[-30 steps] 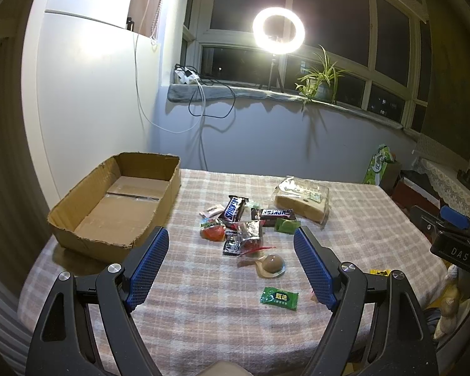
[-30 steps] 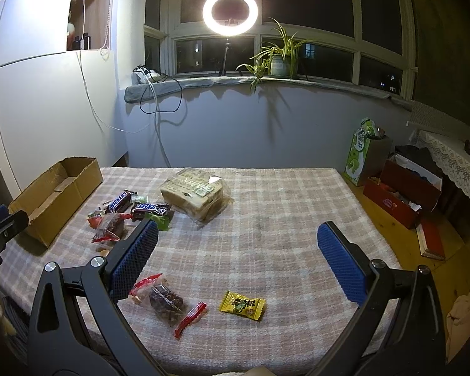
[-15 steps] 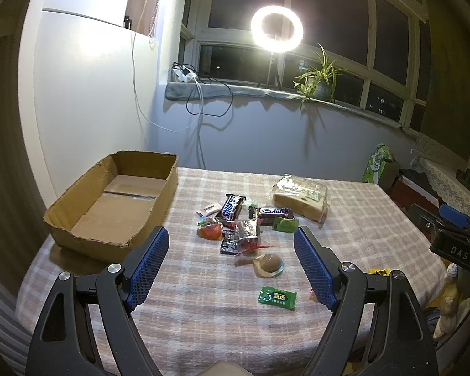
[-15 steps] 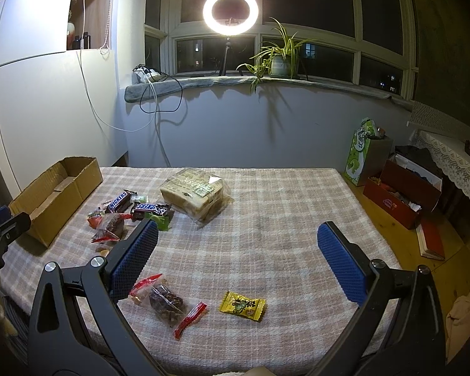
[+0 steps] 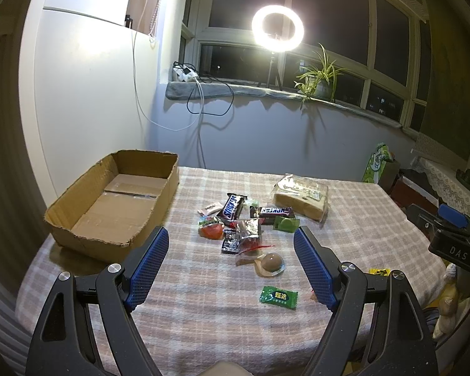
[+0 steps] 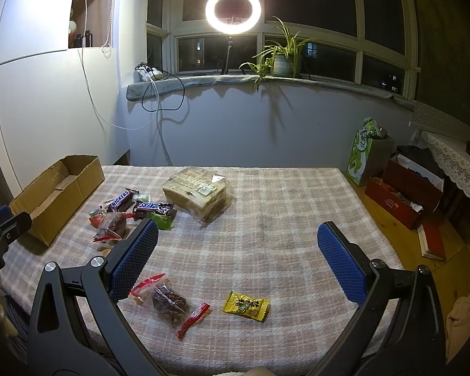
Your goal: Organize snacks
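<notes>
Left gripper [image 5: 231,261] slightly nearer; yellow packet [image 6: 245,305] right-view only.

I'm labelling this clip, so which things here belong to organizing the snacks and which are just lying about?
Belong to the job:
cardboard box
Snickers bars
bagged bread
green candy
yellow candy
left gripper, right gripper, both open

Just lying about:
ring light
potted plant
green bag

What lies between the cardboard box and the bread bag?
In the left wrist view, a cluster of snacks, with two Snickers bars, lies between the cardboard box and the bread bag.
</notes>
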A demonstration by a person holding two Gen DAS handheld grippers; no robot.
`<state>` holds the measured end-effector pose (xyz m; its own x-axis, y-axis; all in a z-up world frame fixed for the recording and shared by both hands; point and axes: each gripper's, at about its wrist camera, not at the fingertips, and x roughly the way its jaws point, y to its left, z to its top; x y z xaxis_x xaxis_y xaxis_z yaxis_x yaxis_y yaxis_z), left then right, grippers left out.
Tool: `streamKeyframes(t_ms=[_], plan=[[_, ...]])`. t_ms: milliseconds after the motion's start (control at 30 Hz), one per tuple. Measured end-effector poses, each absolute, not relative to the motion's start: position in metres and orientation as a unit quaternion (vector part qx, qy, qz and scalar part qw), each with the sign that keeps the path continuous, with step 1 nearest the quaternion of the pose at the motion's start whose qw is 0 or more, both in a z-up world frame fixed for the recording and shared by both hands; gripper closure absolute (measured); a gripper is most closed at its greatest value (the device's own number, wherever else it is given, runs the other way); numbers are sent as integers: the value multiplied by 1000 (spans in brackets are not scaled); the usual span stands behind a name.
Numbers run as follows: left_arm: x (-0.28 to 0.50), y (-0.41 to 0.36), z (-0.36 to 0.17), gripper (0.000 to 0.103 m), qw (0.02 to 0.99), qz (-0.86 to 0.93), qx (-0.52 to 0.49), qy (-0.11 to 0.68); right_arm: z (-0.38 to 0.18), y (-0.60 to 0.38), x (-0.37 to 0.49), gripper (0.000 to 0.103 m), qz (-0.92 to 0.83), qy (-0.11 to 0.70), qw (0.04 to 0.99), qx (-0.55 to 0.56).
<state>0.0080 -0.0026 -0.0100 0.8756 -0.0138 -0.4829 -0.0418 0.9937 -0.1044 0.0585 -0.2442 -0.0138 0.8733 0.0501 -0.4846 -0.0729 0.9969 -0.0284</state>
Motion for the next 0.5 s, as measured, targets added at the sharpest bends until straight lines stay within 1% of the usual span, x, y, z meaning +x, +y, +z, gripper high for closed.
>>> streamKeyframes(t_ms=[500], plan=[[11,-2,-13,21,964,0,-59,258,-20,-241,62,0,35,259,965,-23]])
